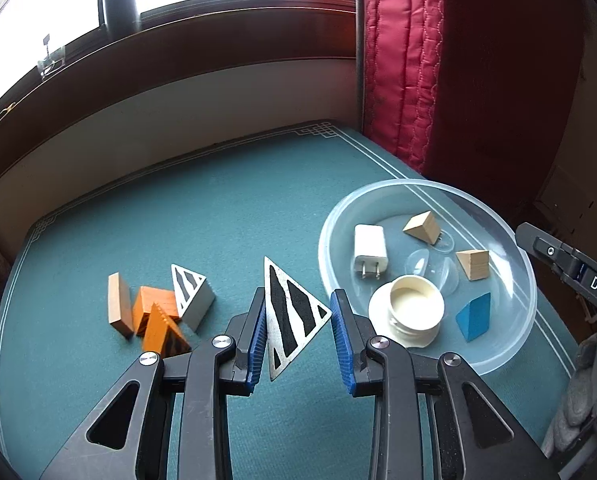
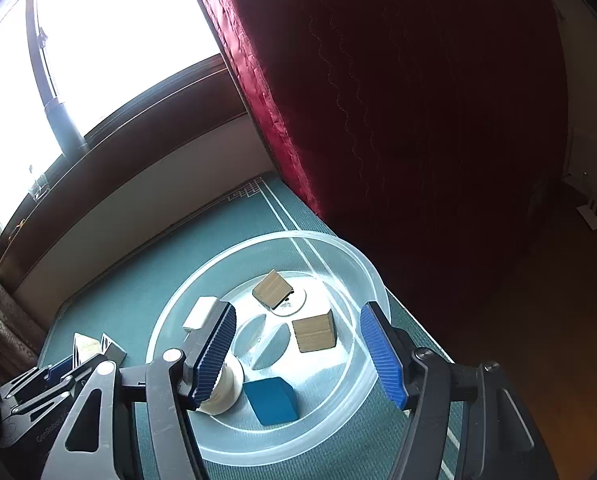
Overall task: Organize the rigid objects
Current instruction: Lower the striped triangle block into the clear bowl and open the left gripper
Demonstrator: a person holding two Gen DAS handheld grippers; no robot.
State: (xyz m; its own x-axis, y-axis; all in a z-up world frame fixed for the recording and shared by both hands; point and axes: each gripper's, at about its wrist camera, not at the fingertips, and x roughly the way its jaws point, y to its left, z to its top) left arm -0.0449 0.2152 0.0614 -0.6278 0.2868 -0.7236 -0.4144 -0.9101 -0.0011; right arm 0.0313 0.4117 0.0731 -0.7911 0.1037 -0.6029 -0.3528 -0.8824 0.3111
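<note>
Your left gripper [image 1: 298, 332] holds the zebra-striped triangular block [image 1: 292, 316] at the lower centre of the frame, its corners touching both blue pads above the teal mat [image 1: 218, 216]. To its left lie a second striped wedge [image 1: 192, 296], an orange block [image 1: 156, 306] and a wooden slab [image 1: 119, 305]. Your right gripper [image 2: 296, 354] hangs wide and empty over the clear bowl [image 2: 362, 268], which holds two wooden wedges [image 2: 313, 333], a blue block [image 2: 271, 400], a white charger [image 2: 199, 312] and a cream jar [image 2: 228, 384].
</note>
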